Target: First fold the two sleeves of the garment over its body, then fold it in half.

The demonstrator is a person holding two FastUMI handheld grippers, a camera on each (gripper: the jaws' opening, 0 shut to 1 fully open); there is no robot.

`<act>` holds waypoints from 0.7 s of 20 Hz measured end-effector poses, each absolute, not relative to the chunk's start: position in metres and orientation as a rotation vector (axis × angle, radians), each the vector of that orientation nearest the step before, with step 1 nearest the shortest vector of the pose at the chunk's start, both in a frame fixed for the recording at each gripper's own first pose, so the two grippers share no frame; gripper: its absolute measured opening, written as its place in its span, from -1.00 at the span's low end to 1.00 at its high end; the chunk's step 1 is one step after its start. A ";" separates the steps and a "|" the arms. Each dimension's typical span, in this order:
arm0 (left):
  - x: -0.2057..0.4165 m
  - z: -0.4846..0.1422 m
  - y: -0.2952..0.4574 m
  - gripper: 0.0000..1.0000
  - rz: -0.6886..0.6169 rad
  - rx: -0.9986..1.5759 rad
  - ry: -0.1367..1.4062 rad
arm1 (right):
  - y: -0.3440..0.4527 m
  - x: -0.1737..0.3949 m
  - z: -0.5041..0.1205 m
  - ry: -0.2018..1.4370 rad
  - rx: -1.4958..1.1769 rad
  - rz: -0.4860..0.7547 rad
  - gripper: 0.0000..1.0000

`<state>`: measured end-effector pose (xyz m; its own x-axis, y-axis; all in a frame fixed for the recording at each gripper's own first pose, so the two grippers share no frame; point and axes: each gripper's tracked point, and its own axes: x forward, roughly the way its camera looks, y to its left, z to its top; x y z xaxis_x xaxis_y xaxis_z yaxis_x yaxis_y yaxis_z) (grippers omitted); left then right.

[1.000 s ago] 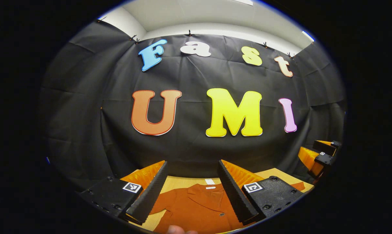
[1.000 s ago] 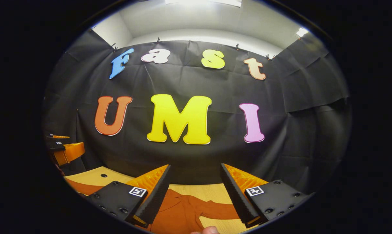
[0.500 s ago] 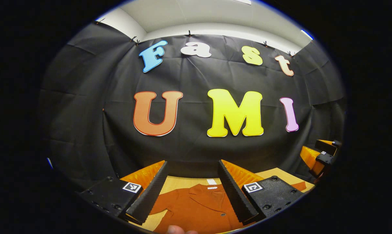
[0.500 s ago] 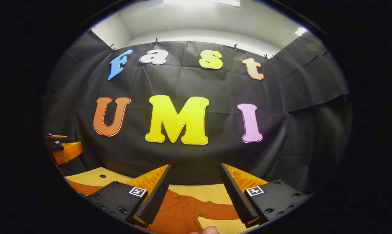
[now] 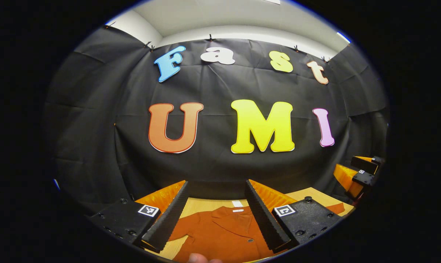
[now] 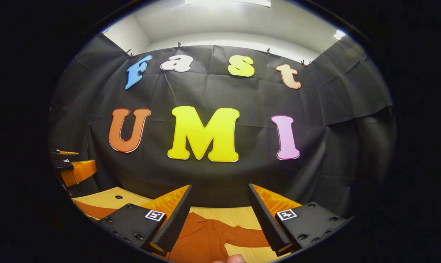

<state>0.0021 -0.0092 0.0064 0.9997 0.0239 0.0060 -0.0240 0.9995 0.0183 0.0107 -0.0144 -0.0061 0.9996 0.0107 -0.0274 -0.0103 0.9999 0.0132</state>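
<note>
A rust-orange buttoned garment (image 5: 220,233) lies spread flat on the wooden table (image 5: 206,204), collar toward the black wall. My left gripper (image 5: 217,188) hovers open above its collar area, holding nothing. In the right gripper view the garment (image 6: 206,237) shows its right side, with one sleeve (image 6: 246,235) stretched out to the right on the table. My right gripper (image 6: 219,191) also hovers open above it, its jaws wide apart. The right gripper (image 5: 359,173) appears at the far right of the left gripper view, and the left gripper (image 6: 72,170) at the far left of the right gripper view.
The wooden table (image 6: 107,199) ends close to the black cloth wall behind it. A small dark hole (image 6: 117,197) marks the tabletop at the left. A fingertip (image 6: 233,258) of the holding hand peeks in at the bottom edge.
Both views shift only very slightly; the grippers stay open and hovering over the garment, which has not moved.
</note>
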 end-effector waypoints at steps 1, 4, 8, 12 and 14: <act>0.002 0.006 -0.009 0.96 0.025 0.018 -0.006 | -0.014 0.011 -0.006 0.027 0.012 0.012 0.89; 0.002 0.005 -0.010 0.96 0.026 0.015 -0.001 | -0.015 0.012 -0.007 0.031 0.013 0.017 0.89; 0.001 0.002 -0.011 0.96 0.029 0.022 0.007 | -0.017 0.012 -0.013 0.044 0.013 0.020 0.89; 0.001 -0.010 -0.017 0.96 0.022 0.029 0.043 | -0.029 0.015 -0.021 0.066 0.023 0.012 0.89; -0.001 -0.017 -0.024 0.96 0.010 0.028 0.065 | -0.044 0.016 -0.030 0.087 0.024 -0.005 0.89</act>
